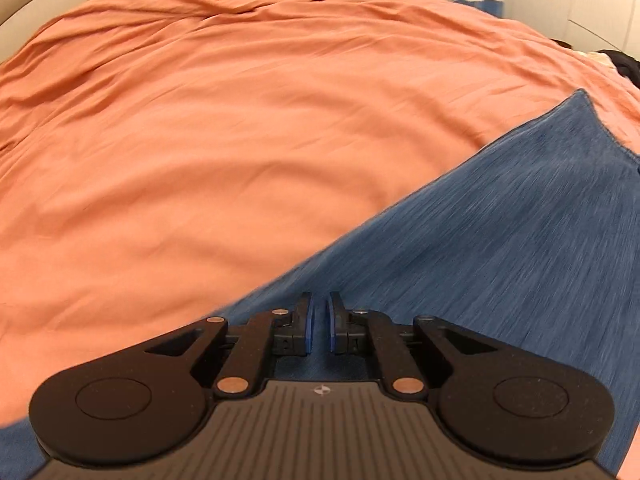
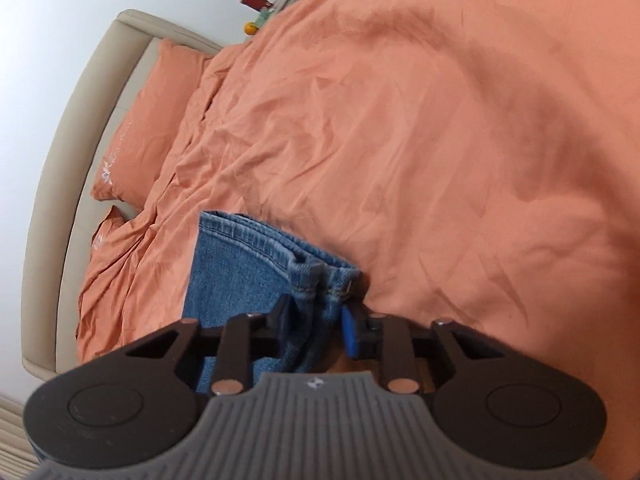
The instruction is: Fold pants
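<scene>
Blue denim pants (image 1: 500, 220) lie across the orange bedcover (image 1: 200, 140), blurred by motion in the left wrist view. My left gripper (image 1: 320, 322) hovers over the denim with its blue pads a narrow gap apart and nothing between them. In the right wrist view my right gripper (image 2: 314, 320) is shut on the bunched waistband of the pants (image 2: 248, 272), with a belt loop (image 2: 306, 276) sticking up between the fingers. The denim hangs down below the gripper.
The orange bedcover (image 2: 400, 140) fills the bed. Orange pillows (image 2: 148, 120) lie against a beige headboard (image 2: 60, 152). A bedside table with small items (image 2: 260, 12) stands beyond the bed. A dark object (image 1: 624, 64) sits at the bed's right edge.
</scene>
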A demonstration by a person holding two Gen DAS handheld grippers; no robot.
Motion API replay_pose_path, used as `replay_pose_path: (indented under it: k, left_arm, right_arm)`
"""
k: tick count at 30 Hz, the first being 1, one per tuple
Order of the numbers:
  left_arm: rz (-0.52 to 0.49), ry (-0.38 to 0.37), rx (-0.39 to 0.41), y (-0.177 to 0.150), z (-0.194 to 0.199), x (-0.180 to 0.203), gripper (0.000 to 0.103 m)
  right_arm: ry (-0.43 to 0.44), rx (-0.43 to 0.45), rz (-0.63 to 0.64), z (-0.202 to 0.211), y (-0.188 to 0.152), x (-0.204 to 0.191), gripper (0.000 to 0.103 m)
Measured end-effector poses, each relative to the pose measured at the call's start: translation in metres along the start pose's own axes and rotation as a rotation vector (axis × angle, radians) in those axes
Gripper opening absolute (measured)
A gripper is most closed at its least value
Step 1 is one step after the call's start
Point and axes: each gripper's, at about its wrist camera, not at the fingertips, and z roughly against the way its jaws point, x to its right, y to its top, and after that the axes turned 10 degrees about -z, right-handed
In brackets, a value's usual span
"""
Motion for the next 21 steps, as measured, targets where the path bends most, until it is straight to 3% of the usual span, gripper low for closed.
replay_pose_path:
  k: [3,8,14,16,18,21]
  left_arm:
    - [-0.027,-0.004,0.003,0.019,-0.017,0.016,0.004]
    - [-0.116,0.040,0.005,0.032,-0.036,0.036,0.000]
    - [-0.179,0.087,0.009,0.040,-0.035,0.048,0.000]
    - [-0.158,0.037,0.042,0.039,-0.019,0.047,0.000]
    - [-0.156,-0.036,0.052,0.036,-0.004,0.050,0.007]
    - [-0.204,-0.064,0.044,0.033,0.002,0.063,0.011]
  right_arm:
    - [0.042,0.029,0.100,0.007,-0.001,-0.012,0.004]
    - [0.065,0.040,0.171,0.018,0.001,-0.024,0.002]
    - [-0.026,0.017,0.240,0.007,0.003,-0.031,0.002]
    - [-0.035,0.011,0.244,0.007,0.004,-0.031,0.003]
    - [-0.043,0.000,0.238,0.007,0.006,-0.032,0.009]
    - [-0.133,0.000,0.254,0.005,0.014,-0.037,0.044]
